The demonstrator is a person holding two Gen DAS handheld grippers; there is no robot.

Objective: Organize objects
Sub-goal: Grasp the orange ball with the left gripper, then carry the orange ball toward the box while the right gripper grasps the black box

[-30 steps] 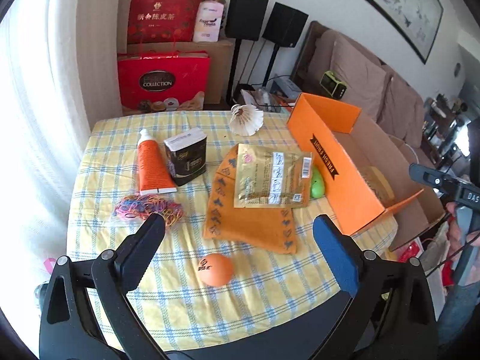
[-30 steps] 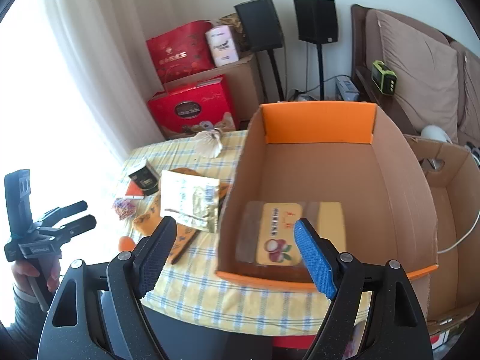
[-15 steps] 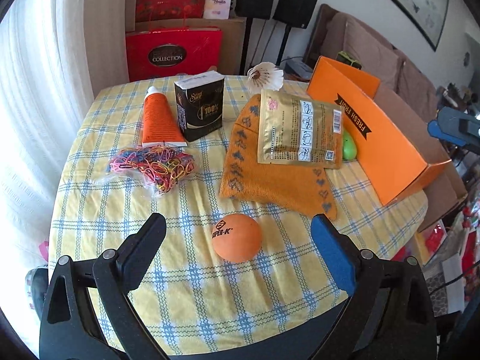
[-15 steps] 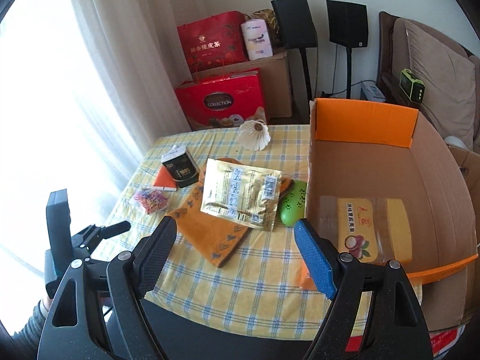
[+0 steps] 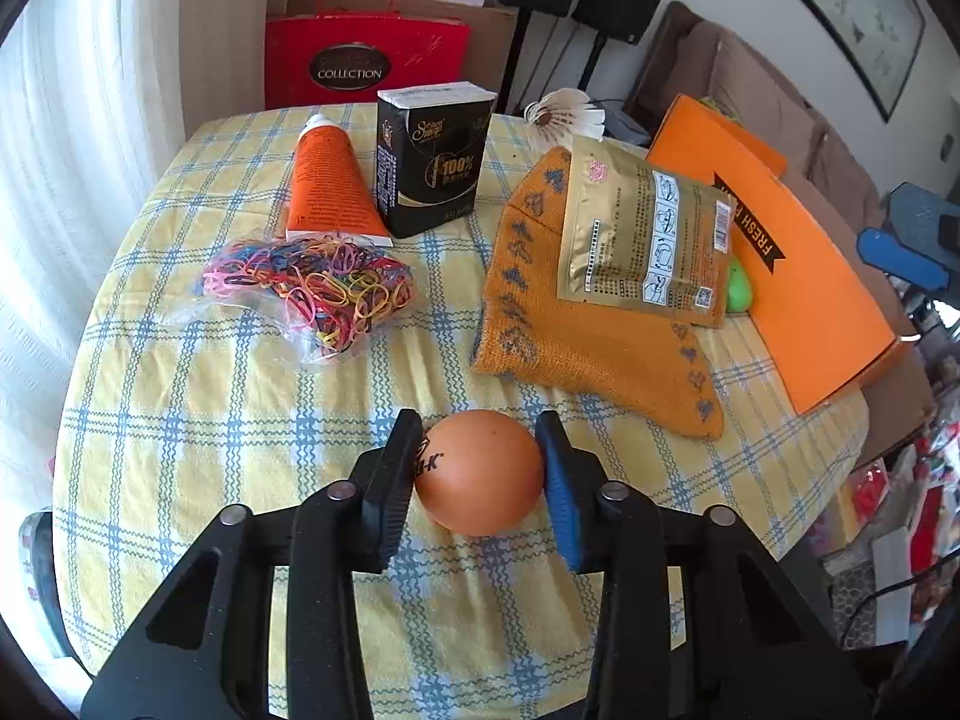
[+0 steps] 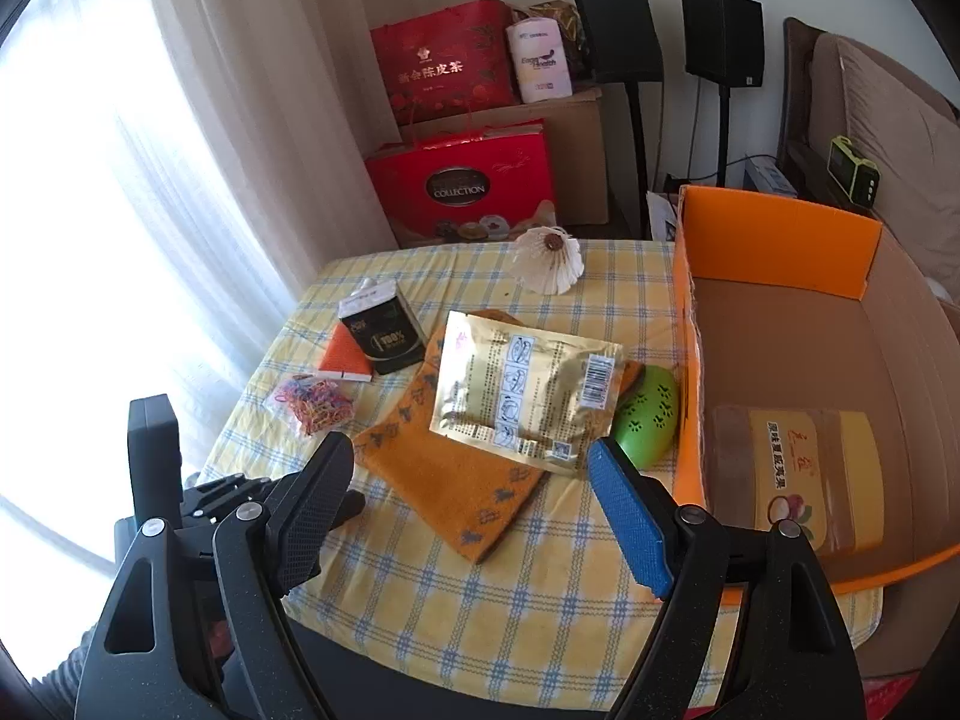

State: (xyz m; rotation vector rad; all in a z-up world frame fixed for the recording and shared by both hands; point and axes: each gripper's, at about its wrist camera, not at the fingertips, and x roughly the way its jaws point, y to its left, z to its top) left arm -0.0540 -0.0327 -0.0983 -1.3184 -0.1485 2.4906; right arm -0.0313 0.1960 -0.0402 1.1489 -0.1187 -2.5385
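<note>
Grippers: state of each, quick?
Left gripper: jaws just closed onto the orange ball, pads touching it.
Right gripper: open, empty.

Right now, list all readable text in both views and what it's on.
"COLLECTION": red gift box
"100%": black carton
"FRESH": orange box, rest cut off
"-K": orange ball, start hidden by left gripper pad
"陈皮茶": red bag
Gold pouch print, yellow packet: too small.

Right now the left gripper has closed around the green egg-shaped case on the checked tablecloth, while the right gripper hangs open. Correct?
Not quite. The left gripper has just closed around the orange ball, as the left wrist view shows. The green case lies untouched beside the orange box. The right gripper is indeed open.
</note>
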